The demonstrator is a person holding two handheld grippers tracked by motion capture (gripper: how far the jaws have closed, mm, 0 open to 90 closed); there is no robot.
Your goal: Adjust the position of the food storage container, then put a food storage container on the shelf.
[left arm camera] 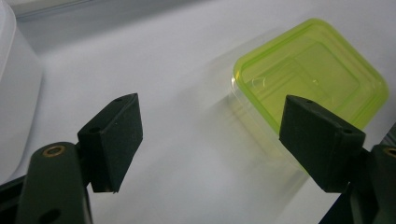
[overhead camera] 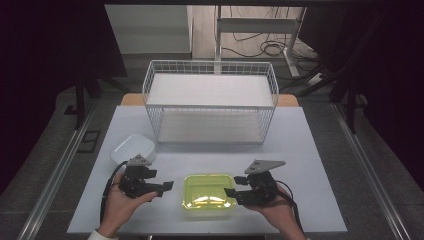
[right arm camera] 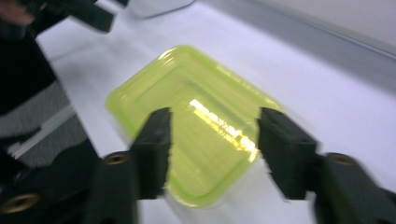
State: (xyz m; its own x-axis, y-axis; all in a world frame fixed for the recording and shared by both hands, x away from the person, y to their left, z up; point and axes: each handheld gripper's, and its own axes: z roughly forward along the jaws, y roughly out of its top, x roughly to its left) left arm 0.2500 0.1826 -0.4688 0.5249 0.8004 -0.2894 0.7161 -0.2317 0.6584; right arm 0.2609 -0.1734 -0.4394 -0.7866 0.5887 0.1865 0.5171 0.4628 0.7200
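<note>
A clear box with a lime-green lid [overhead camera: 208, 192] lies flat near the table's front edge, between the two hands. My left gripper [overhead camera: 167, 187] hovers just left of it, jaws open with nothing in them [left arm camera: 210, 135], and the box [left arm camera: 310, 74] lies beyond the right-hand jaw. My right gripper [overhead camera: 231, 192] sits at the box's right edge. Its jaws stand open [right arm camera: 212, 135], with the green lid [right arm camera: 196, 121] seen between and below them and neither pad pressing on it. This view is blurred.
A white wire rack with two shelves [overhead camera: 210, 100] stands at the back middle of the table. A white lidded container [overhead camera: 132, 148] rests left of centre, behind the left hand, close to the left gripper [left arm camera: 14, 93]. Cables trail from both grippers.
</note>
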